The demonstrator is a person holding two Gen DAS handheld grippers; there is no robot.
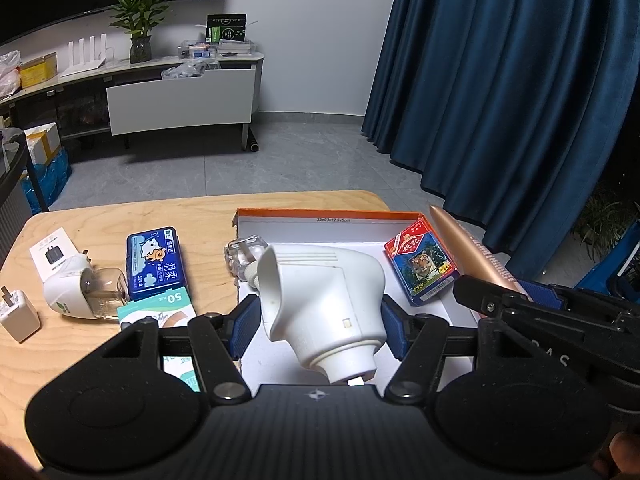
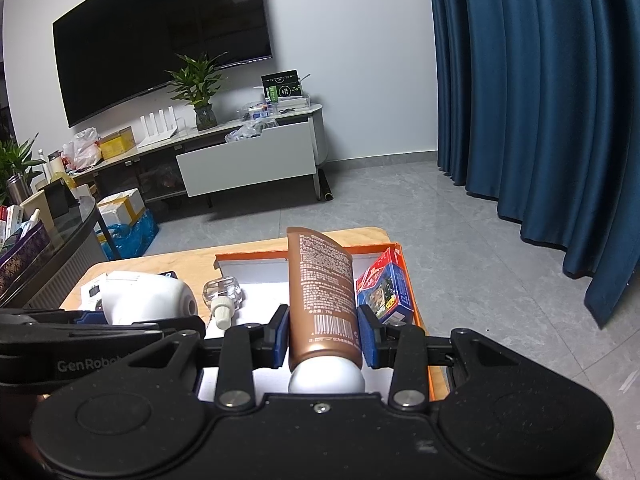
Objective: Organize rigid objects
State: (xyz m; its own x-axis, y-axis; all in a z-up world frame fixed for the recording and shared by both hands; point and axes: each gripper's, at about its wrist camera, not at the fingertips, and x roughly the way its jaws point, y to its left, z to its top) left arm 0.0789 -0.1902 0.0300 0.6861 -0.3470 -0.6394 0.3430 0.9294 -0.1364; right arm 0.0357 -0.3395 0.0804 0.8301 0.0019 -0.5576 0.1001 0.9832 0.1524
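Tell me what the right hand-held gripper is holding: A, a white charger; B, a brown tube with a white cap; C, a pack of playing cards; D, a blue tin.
B: the right hand-held gripper has its blue pads pressed on either side of the brown tube, white cap toward the camera.

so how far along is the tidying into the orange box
Done: the playing card pack and a small clear bottle already lie in the orange box. In hand: the left gripper holds a white plug-in device and the right gripper a bronze tube, both over the box. Left: blue tin, second plug-in unit, white charger, tissue pack on the table.
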